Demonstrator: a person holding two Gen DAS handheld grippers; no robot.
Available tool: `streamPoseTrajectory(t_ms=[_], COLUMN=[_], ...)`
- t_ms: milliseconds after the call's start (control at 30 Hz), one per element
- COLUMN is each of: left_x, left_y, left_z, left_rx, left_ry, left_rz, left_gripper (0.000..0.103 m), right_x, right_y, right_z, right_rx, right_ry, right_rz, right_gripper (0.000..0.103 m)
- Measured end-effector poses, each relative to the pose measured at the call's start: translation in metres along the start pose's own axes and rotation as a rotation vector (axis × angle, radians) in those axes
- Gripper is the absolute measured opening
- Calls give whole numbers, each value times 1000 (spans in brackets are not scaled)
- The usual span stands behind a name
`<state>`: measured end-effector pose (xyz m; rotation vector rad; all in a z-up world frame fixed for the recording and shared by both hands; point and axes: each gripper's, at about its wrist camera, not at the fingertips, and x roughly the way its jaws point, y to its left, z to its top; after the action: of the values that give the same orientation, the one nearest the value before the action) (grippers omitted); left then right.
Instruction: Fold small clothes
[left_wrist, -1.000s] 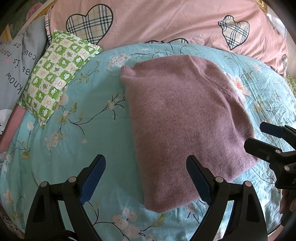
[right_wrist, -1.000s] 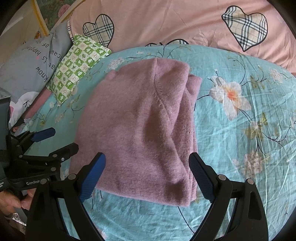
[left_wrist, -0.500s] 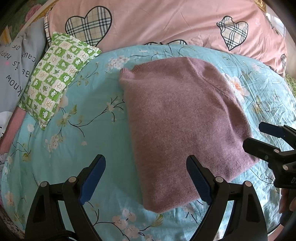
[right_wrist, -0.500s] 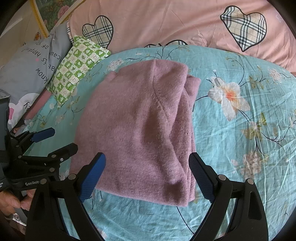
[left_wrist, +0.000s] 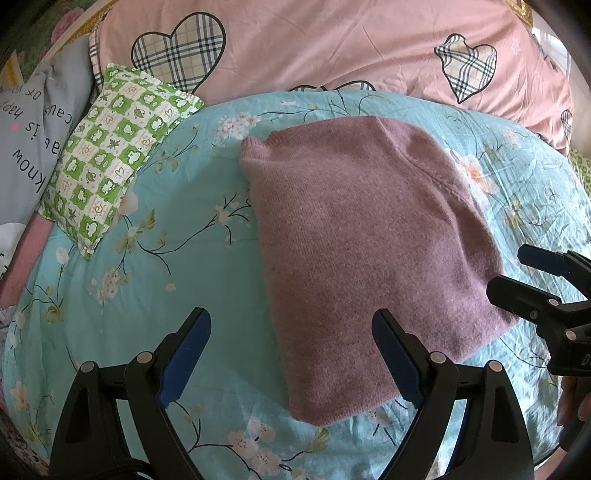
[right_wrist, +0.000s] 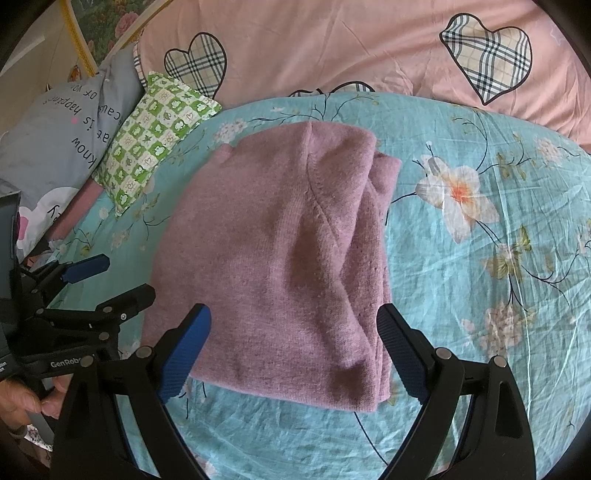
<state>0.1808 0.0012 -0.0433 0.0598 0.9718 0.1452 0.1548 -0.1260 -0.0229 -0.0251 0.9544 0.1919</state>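
Sweater (left_wrist: 362, 251), mauve knit, folded flat, layered edges at right

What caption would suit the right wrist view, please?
Open right tongs above a folded mauve sweater on a floral bedsheet.

A teal floral sheet (left_wrist: 155, 258) covers the bed. Beyond its far edge lies a pink quilt (left_wrist: 332, 51) printed with plaid hearts. At the sheet's far left corner rests a green checked pillow (left_wrist: 114, 147), partly overlapping the sheet. Left of that pillow sits a grey pillow (right_wrist: 62, 129) with black lettering, touching it.
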Motion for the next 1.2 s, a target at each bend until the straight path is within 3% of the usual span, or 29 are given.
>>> streamPoseTrajectory(t_ms=[1200], left_x=[-2], left_y=[1], left_z=[2], left_rx=[-18], left_ry=[-6], left_rz=[-8], left_gripper=[89], right_x=[4], right_y=[-1], right_z=[6], right_rx=[-1], right_ry=[5], right_rz=[-2], right_gripper=[91])
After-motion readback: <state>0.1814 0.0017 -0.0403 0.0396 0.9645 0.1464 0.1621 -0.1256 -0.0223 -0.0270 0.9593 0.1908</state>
